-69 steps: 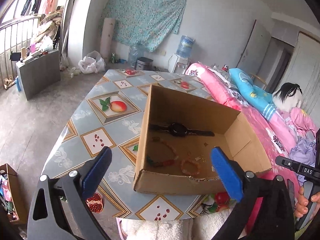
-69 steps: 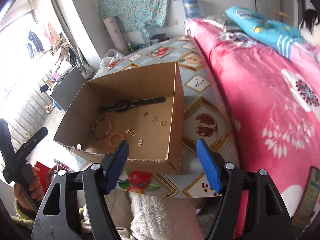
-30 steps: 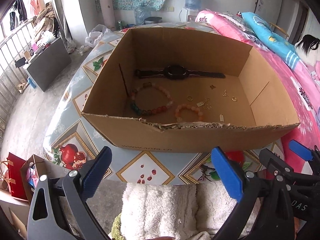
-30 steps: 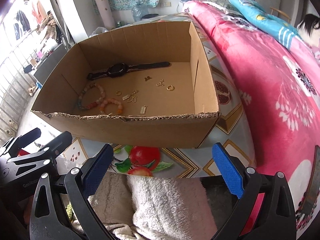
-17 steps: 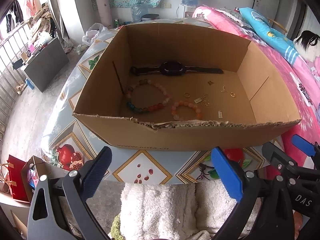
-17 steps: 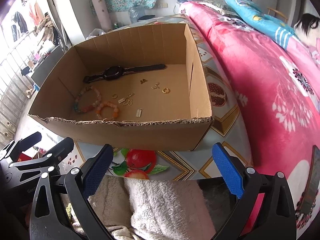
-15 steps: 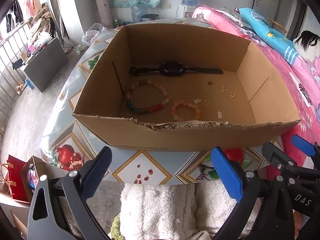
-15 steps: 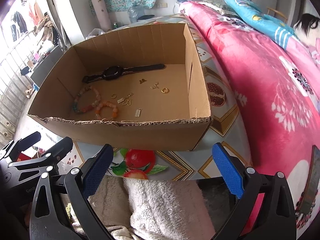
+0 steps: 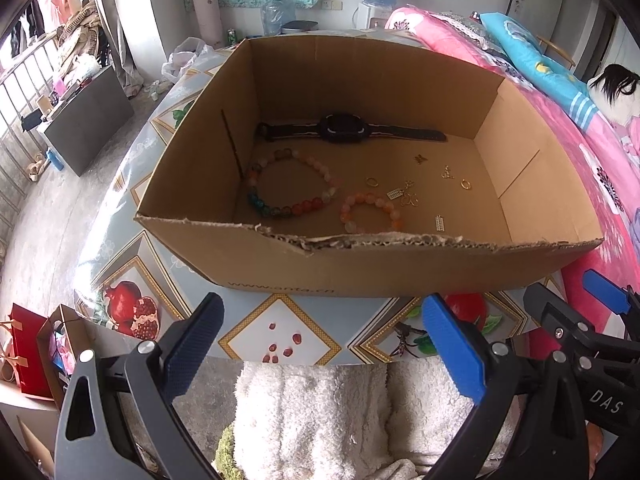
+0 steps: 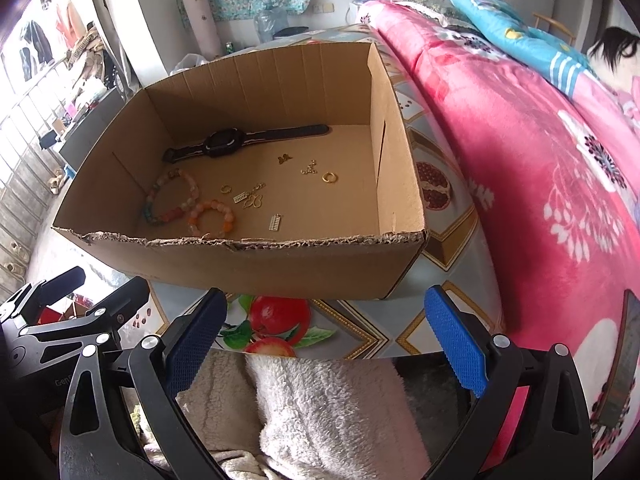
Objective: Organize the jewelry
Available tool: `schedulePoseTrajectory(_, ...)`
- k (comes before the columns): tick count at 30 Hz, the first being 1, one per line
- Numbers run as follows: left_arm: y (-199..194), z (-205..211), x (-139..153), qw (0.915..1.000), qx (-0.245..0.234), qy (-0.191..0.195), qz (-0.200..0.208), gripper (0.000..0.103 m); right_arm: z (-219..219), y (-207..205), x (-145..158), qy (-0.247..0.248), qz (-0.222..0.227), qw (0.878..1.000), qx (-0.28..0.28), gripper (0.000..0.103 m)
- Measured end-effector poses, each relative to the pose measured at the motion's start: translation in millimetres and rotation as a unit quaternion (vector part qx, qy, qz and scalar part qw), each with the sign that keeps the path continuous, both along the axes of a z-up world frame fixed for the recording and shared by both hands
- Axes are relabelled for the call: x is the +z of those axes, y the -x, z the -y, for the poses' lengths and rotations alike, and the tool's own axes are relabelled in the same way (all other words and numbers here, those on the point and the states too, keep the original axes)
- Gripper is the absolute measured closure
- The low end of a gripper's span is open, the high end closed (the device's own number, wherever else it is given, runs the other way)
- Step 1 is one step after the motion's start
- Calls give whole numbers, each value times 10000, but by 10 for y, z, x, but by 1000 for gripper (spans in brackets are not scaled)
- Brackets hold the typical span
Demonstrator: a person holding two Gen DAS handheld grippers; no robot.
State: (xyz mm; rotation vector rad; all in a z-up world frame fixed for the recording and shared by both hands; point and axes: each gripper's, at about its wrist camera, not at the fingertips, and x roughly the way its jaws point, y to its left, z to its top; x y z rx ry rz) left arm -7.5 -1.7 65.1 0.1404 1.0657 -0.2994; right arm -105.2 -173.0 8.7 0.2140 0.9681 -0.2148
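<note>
Looking along the left gripper [image 9: 320,344], both blue pads stand spread wide with nothing between them, low at the near edge of the worktop [image 9: 280,320]. Just ahead of it sits the cardboard box [image 9: 520,184], and all the jewelry lies loose on its floor: a black watch [image 9: 344,133] along the far wall, a large multicoloured bead bracelet [image 9: 288,188] ahead and left, a smaller orange bead bracelet [image 9: 372,212] beside it, and small gold pieces [image 9: 408,196] scattered to the right. Everything already in the box fits either sorting that is about to happen or one that is done, so I name no move. Any reach would, I judge, need to clear the torn near wall first and come down from above, since the tiny gold pieces sit flat and would be hard to pinch. That ragged wall hides the nearest strip of the box floor.

From the right gripper [image 10: 326,336], likewise spread and empty, the same box [image 10: 260,264] lies ahead and slightly left. The watch [image 10: 224,142], both bracelets [image 10: 212,216] and a gold ring [image 10: 329,177] show, with the pink bed [image 10: 520,140] off to the right. The two bracelets look touching here, though I cannot tell whether they overlap. What each gold charm is stays too small to make out, and the left gripper's black frame [image 10: 80,320] is cut off at the left edge.
</note>
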Motion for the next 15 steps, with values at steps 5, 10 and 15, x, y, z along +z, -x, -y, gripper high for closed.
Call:
schedulePoseTrajectory(5,-5,2,-6,10000,10,-10,4,6,5,-5,-2,-4,-7,10000,-3,8)
schedulePoseTrajectory(10,-26,4,-16,10000,16,-22,-18,6,2,-15,-7,-4,-28,10000,-16,8)
schedulePoseTrajectory(15,-31,4,-18,10000,20,-24,-32,6,2,-22,-8,7,-42,10000,-20,8)
